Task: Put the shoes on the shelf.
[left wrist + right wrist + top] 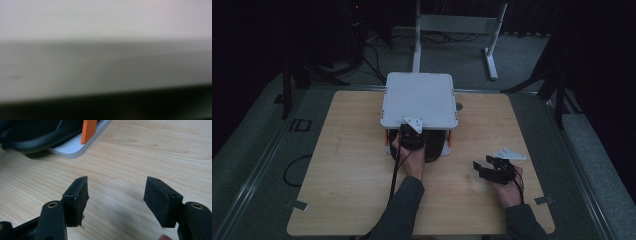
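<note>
A small rack stands at the table's middle back: a white square top plate (418, 97) on orange posts (88, 131) over a light base plate (75, 148). A black rounded object (32, 137) lies on that base, under the top plate. My left gripper (411, 135) reaches in at the rack's front edge, above the black object (434, 147), and its jaws are hidden below the top plate. The left gripper view is a blur of pale grey surface (105, 62) with a dark band below. My right gripper (116, 190) rests low over the bare wood at the right (482, 167), open with nothing between its jaws.
The wooden table (352, 165) has open room left of the rack and along the front. A white metal stand (457, 25) and cables lie on the floor behind. Grey tape tabs (544, 200) mark the front corners.
</note>
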A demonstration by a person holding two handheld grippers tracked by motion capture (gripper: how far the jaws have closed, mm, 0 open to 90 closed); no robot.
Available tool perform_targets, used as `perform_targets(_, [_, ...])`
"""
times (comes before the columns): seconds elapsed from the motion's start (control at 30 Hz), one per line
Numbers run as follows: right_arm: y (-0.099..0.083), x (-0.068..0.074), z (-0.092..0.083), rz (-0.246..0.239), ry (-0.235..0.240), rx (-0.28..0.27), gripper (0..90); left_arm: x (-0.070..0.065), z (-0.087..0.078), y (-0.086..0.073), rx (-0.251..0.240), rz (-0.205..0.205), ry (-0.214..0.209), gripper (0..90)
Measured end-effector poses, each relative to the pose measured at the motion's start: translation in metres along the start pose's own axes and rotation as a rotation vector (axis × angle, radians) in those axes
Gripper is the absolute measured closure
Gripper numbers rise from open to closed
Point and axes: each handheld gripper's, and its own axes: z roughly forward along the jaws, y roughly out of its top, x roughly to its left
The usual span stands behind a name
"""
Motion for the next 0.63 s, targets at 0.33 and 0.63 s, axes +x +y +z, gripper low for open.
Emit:
perform_targets(0.33, [0.000, 0.000, 0.000, -0.002, -0.003, 0.004, 35.6, 0.007, -0.007, 0.003, 0.031, 0.010, -0.031, 42.3])
perform_targets(0.63, [-0.001, 0.000, 0.000, -0.005, -0.005, 0.003, 35.6, 0.010, -0.016, 0.005, 0.049, 0.021, -0.062, 40.9])
